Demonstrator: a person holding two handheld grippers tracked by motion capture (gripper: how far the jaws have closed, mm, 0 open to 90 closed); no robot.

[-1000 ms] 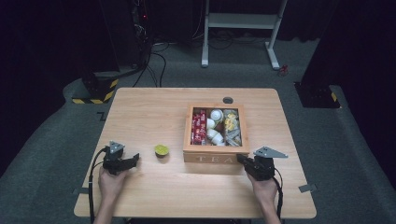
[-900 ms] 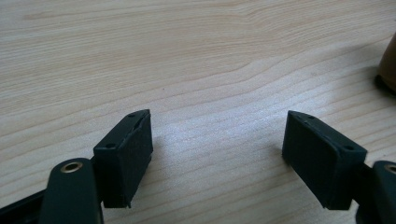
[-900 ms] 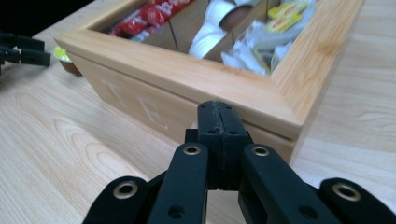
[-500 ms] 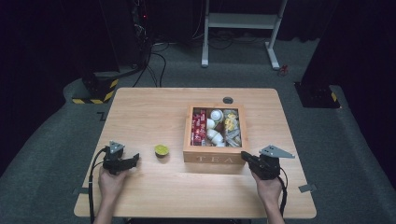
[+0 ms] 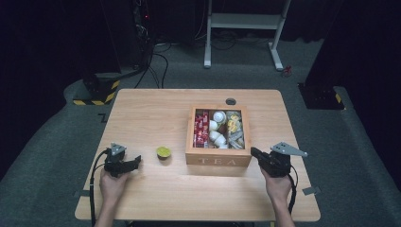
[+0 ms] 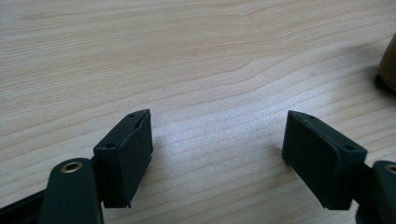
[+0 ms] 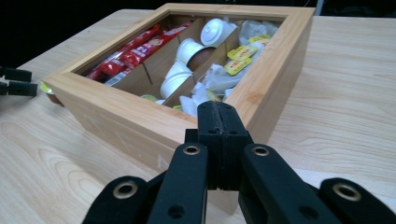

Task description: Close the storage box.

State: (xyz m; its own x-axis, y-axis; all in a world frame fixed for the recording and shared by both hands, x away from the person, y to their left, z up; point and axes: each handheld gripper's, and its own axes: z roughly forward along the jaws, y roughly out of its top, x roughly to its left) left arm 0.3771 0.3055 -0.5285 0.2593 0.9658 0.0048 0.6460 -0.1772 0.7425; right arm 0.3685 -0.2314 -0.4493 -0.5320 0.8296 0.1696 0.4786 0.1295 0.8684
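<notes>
Drifted toward three o'clock: right claw (image 5: 256, 152), pressed together, empty, beside wooden tea box (image 5: 218, 160). Left claw (image 5: 135, 161) parted. Next: approaching small green-lidded capsule (image 5: 163, 152).

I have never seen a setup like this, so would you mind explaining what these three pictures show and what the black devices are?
No robot here: a person at a wooden table holds a hand-operated two-jaw gripper in each hand. The high view looks down from above; the left gripper is at its left, the right gripper at its right. The other two pictures come from cameras riding on the grippers, looking along their black jaws. The left gripper view shows its jaws apart over bare wood, holding nothing. The right gripper view shows its jaws closed together, empty, just in front of a wooden tea box holding red sachets, white capsules and yellow packets. A small green-topped capsule sits on the table left of the box.
</notes>
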